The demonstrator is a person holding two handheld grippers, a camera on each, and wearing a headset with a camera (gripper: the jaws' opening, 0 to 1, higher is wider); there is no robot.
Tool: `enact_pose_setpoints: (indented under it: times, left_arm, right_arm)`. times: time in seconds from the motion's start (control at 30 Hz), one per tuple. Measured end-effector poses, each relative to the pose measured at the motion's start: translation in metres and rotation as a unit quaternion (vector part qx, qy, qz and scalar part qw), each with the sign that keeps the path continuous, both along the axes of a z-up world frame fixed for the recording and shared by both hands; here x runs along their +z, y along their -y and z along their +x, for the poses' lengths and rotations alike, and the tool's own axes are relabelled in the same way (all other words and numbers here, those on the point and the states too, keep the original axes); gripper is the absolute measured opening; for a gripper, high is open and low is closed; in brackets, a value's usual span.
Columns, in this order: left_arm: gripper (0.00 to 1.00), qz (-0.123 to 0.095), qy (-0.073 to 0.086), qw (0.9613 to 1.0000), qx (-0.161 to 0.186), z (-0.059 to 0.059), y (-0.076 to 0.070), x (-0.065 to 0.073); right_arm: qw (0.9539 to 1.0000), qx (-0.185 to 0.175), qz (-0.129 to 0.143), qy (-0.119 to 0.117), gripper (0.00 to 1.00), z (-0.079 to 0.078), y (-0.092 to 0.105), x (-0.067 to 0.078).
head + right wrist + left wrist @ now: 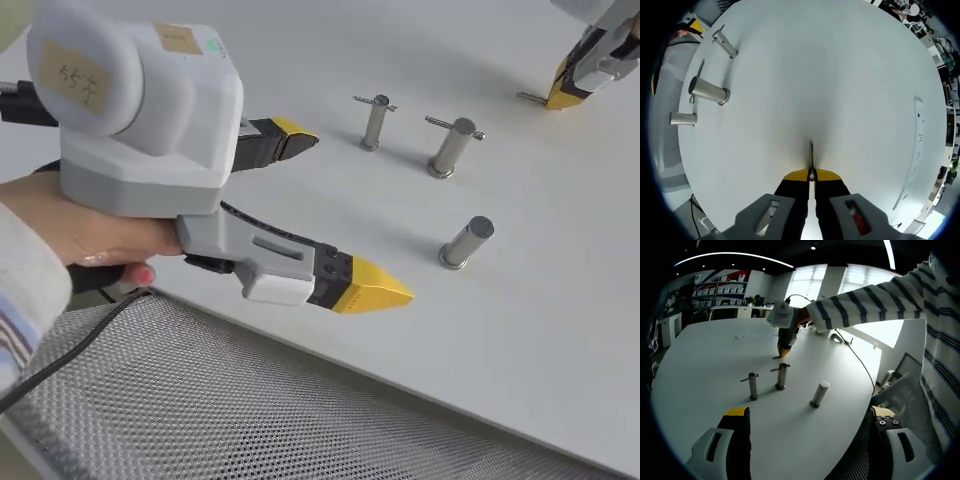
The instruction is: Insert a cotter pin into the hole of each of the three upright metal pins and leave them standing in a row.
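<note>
Three upright metal pins stand on the white table (300, 60). The far pin (375, 121) (753, 385) (726, 44) and the middle pin (452, 146) (782, 376) (709, 91) each carry a cotter pin through the top. The near pin (466, 242) (819, 393) (683, 119) has none. My right gripper (562, 95) (785, 349) (811, 175) is shut on a loose cotter pin (532, 98) (811, 156), low over the table beyond the row. My left gripper (345, 215) (810, 412) hovers wide open, short of the near pin, with nothing between its fingers.
A grey mesh surface (250, 410) with a black cable (80, 350) lies below the table's near edge. A long white strip (915, 145) rests on the table far from the pins. An office with shelves and windows lies beyond the table.
</note>
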State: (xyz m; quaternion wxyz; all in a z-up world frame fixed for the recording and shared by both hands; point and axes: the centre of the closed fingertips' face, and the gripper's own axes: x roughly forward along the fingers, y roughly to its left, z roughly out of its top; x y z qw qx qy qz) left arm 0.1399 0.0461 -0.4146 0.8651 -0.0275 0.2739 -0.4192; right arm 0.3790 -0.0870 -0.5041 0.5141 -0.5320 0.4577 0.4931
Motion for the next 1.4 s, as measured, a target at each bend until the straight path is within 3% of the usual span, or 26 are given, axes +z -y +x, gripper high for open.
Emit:
enact_pose_setpoints:
  times: [0.23,0.37,0.5,0.63,0.73,0.8,0.87,1.03,1.2,1.27,1.33,1.4]
  left_arm:
    - [0.96,0.004,-0.001,1.0,-0.002,0.0,0.0,-0.002]
    - [0.96,-0.007,-0.012,0.9999,-0.006,-0.004,0.005,-0.001]
    - [0.96,0.0,-0.009,0.9999,-0.012,-0.007,0.01,0.001]
    - [0.96,0.002,-0.009,0.9999,-0.013,-0.01,0.016,0.004]
    - [0.95,0.0,-0.008,0.9999,-0.012,-0.01,0.016,0.005]
    - [0.95,-0.006,-0.01,0.9999,-0.011,-0.01,0.015,0.006]
    - [0.93,-0.026,-0.008,0.9996,-0.001,-0.007,0.018,0.012]
    - [0.92,-0.052,-0.009,0.9986,0.011,-0.005,0.023,0.02]
    - [0.92,-0.055,-0.015,0.9983,0.014,-0.002,0.021,0.021]
    - [0.91,-0.057,-0.015,0.9982,0.013,0.0,0.022,0.022]
    - [0.89,-0.062,-0.015,0.9979,0.011,0.002,0.023,0.025]
    - [0.85,-0.069,-0.016,0.9974,0.01,0.005,0.024,0.028]
  right_arm:
    - [1.0,-0.003,0.003,0.003,0.0,0.001,0.002,0.003]
    - [0.9999,-0.004,0.009,0.008,0.0,0.0,0.002,0.005]
    - [1.0,-0.007,0.002,0.006,0.0,-0.005,0.005,0.006]
    - [0.9997,0.005,0.008,0.024,0.0,-0.001,0.005,0.013]
    - [0.9988,0.015,0.02,0.043,0.0,-0.001,0.006,0.027]
    - [0.9972,0.023,0.042,0.057,0.0,-0.003,0.003,0.038]
    - [0.9954,0.034,0.059,0.068,0.0,-0.011,0.003,0.05]
    - [0.9915,0.051,0.079,0.09,0.0,-0.017,0.005,0.066]
    - [0.9858,0.03,0.123,0.109,0.0,-0.036,0.007,0.08]
    - [0.9834,0.034,0.134,0.118,0.0,-0.053,0.006,0.086]
    - [0.9812,0.042,0.139,0.127,0.0,-0.048,0.007,0.086]
    - [0.9774,0.052,0.152,0.138,0.0,-0.056,0.003,0.096]
